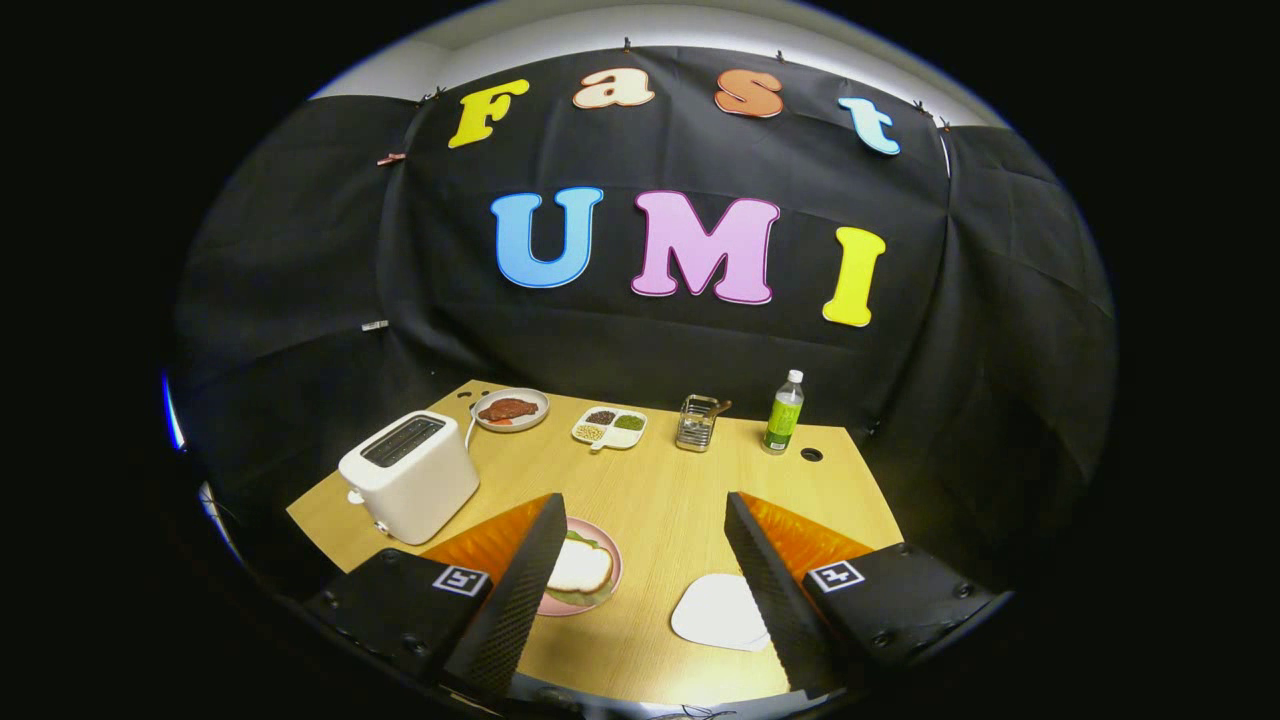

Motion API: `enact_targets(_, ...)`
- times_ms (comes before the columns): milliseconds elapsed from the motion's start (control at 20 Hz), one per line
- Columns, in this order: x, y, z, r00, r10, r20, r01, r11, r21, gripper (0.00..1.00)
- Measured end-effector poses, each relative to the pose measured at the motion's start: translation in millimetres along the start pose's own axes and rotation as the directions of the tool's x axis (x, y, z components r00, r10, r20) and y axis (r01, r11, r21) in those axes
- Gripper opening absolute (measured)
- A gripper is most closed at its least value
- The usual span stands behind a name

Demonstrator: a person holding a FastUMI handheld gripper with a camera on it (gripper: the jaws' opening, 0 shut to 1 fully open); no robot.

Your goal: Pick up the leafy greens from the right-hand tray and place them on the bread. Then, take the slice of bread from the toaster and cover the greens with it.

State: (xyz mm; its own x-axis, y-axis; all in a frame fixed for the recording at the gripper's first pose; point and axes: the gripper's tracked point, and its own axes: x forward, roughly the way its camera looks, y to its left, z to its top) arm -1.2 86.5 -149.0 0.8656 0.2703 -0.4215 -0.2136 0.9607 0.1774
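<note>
Gripper view: the gripper (645,590) is hovering above the pale wooden desk (650,490) with its jaws standing wide and holding nothing. Just ahead of the left finger, the round pink plate (612,570) is carrying one slice of bread (580,568) with green leaf (585,598) showing around its edge, so the sandwich appears assembled. The flat white tray (715,612) beside the right finger is lying bare. The white two-slot toaster (410,475) is standing to the left; whether bread remains in it cannot be told.

Risk, as a judgement: lowering the left finger could clip the plate and shift the top slice.

Count:
- Plates with food: two, including the grey plate of meat (510,409)
- Compartment dish (609,427): one
- Metal holder (697,422): one
- Green bottle (784,413): one
</note>
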Motion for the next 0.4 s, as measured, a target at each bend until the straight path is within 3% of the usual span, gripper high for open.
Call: enact_targets(400, 4.1, -3.8, -3.9, 1.000, -0.010, -0.018, 0.011, 1.000, 0.012, 0.99)
